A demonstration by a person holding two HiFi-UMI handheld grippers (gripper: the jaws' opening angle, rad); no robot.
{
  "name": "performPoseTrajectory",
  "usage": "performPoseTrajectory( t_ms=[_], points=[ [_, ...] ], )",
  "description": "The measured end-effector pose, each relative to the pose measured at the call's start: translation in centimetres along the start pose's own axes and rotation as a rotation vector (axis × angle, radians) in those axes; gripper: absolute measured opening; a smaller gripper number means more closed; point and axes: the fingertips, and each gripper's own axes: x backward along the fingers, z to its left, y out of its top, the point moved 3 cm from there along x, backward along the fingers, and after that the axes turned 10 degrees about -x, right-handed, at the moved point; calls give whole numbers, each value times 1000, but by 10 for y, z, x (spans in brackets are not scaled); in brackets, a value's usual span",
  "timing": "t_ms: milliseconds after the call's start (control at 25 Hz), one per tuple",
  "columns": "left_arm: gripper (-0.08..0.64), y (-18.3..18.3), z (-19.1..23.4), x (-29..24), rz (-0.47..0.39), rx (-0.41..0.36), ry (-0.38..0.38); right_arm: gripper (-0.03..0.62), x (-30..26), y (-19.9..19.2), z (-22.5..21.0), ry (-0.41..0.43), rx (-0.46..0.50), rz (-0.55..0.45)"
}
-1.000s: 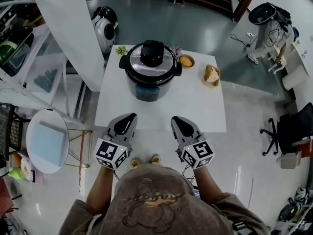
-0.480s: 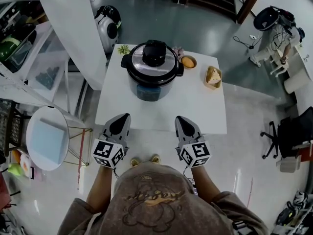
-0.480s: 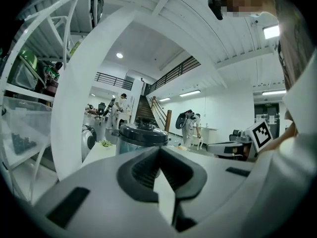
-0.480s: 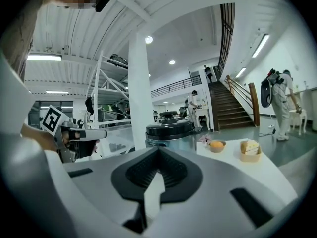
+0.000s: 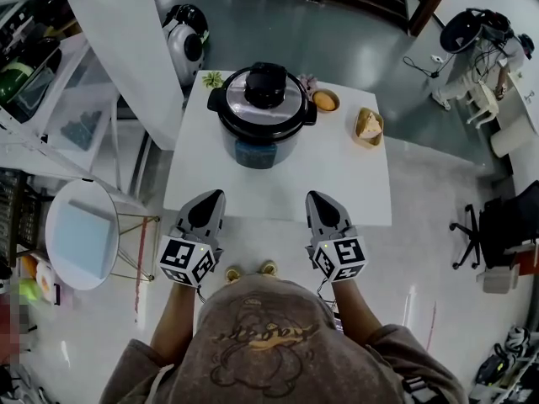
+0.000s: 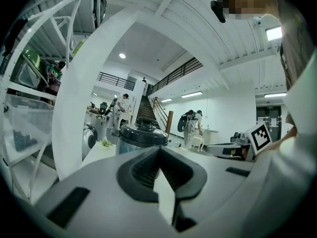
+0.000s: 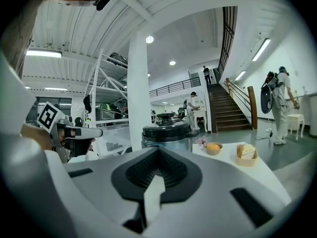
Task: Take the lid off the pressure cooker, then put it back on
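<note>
The pressure cooker (image 5: 262, 116) stands at the far middle of the white table (image 5: 278, 183), with its steel lid and black knob (image 5: 265, 85) in place. It also shows ahead as the cooker (image 6: 141, 138) in the left gripper view and the cooker (image 7: 166, 133) in the right gripper view. My left gripper (image 5: 209, 199) hovers at the table's near edge, shut, with nothing in it. My right gripper (image 5: 317, 198) hangs beside it at the same edge, also shut and empty. Both point toward the cooker and are well short of it.
A small bowl with an orange thing (image 5: 324, 101) and a basket of pale food (image 5: 365, 127) sit right of the cooker. A little plant (image 5: 211, 79) is at the far left corner. A white pillar (image 5: 126, 49) and a round side table (image 5: 80, 238) stand to the left.
Both grippers' jaws closed from slightly apart to shut. The right gripper shifted a little right and toward the table edge; the view tilted slightly.
</note>
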Motion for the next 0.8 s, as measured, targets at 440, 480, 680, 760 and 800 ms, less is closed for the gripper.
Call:
performPoseTrajectory(
  t_ms=[440,480,680,760,800],
  points=[
    [5,2,-5,-7,15,-1,-7,-5,0,-2,-5,7,-14,5],
    [5,2,-5,-8,16,-1,-7,-4,0,-1,-5,10,-15,6],
    [5,2,-3,-11,18,2,-1,-4,-5,-2,-7,18,-13,12],
    [5,1,-2,-12,19,5,3,-3,-6,-2,-8,19,-14,18],
    [5,1,-2,-13,20,6,4,-4,-6,-3,-8,20,-15,20]
  ],
)
